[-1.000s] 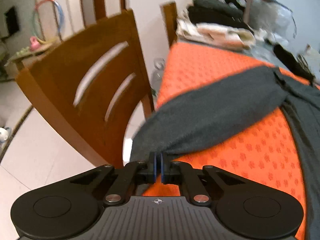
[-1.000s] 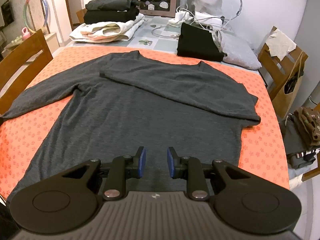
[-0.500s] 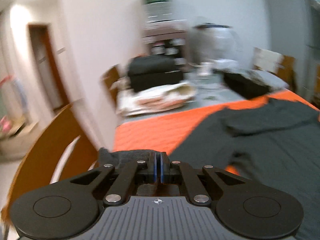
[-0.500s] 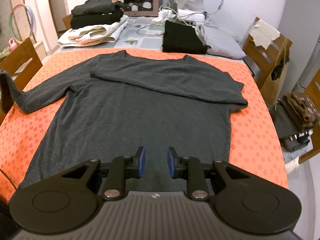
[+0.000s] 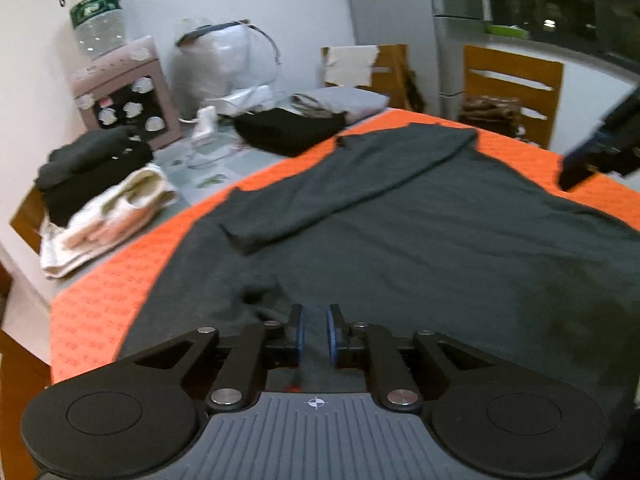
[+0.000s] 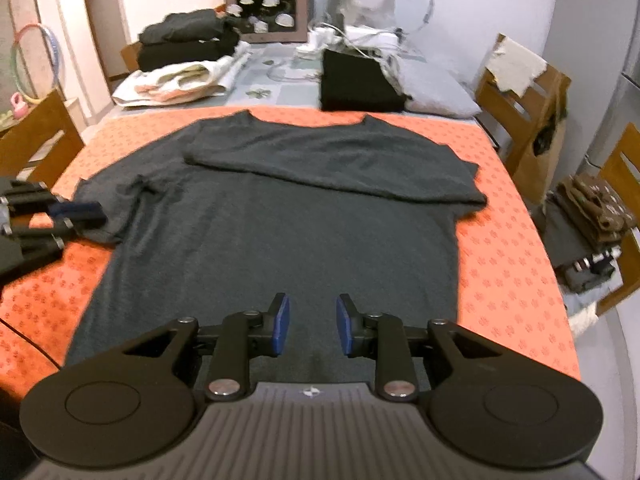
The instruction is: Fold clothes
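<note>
A dark grey long-sleeved shirt (image 6: 280, 220) lies flat on the orange-covered table (image 6: 508, 260), neck at the far end. One sleeve (image 6: 332, 164) is folded across the chest. The other sleeve (image 6: 116, 208) is doubled back onto the shirt's left side, and my left gripper (image 6: 78, 216) hovers at its cuff. In the left wrist view that gripper (image 5: 315, 320) has its jaws a little apart, with grey shirt (image 5: 400, 220) fabric showing in the narrow gap. My right gripper (image 6: 312, 312) stands open and empty over the hem, and its tip (image 5: 584, 160) shows at the right edge.
Stacks of folded clothes (image 6: 188, 40) and a black folded garment (image 6: 356, 80) sit at the table's far end by a pink box (image 6: 264, 0). Wooden chairs stand at the left (image 6: 36, 136) and right (image 6: 520, 92). More clothes (image 6: 592, 216) rest on a chair at the right.
My left gripper swung from the chair side in over the table, carrying the sleeve onto the shirt, and its jaws have parted slightly. The right gripper stayed open and drew back a little.
</note>
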The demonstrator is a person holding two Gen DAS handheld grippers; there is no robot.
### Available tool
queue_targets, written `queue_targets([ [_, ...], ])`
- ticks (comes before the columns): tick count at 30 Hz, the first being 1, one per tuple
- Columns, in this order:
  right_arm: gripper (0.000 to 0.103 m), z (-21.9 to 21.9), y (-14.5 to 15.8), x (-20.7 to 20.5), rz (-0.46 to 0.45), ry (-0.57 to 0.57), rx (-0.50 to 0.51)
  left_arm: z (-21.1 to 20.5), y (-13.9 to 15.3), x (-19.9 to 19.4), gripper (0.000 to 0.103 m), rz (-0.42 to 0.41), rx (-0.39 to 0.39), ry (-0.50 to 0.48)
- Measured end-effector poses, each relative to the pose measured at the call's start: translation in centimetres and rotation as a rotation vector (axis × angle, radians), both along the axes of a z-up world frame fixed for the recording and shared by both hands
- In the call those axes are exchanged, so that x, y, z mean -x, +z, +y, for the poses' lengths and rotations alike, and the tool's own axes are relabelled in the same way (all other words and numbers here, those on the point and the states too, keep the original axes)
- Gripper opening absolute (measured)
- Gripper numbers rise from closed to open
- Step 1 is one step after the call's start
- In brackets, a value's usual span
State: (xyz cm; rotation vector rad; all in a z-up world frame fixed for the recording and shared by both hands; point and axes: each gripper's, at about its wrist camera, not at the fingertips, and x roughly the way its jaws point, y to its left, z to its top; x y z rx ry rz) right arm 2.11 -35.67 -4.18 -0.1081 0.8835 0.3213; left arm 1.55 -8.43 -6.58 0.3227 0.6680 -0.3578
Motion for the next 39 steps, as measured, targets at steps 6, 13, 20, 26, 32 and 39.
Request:
queue_targets([
  [6,0.031,4.4,1.0,-1.5,-0.005,0.112,-0.069,1.7,-0.6,1.8,0.016,0.055,0.043,0.06],
  [13,0.031,13.0,0.7,-2.8,0.021,0.353,-0.114,6.4,-0.3,4.3,0.019,0.078,0.067,0.225],
  [20,0.038,22.8,-0.3,-3.4,0.014,0.604,-0.082,11.4,0.3,6.7,0.022,0.077,0.088,0.441],
  [26,0.04,29.6,-1.9,-4.5,-0.01,0.729,-0.03,13.3,0.2,8.6,0.023,0.089,0.092,0.541],
  [32,0.043,33.2,-4.2,-6.0,0.022,0.764,0.007,14.8,0.1,10.3,0.024,0.102,0.095,0.622],
  [39,0.004,33.0,-3.5,-6.9,-0.048,0.701,-0.01,15.6,-0.1,11.3,0.026,0.115,0.101,0.68],
])
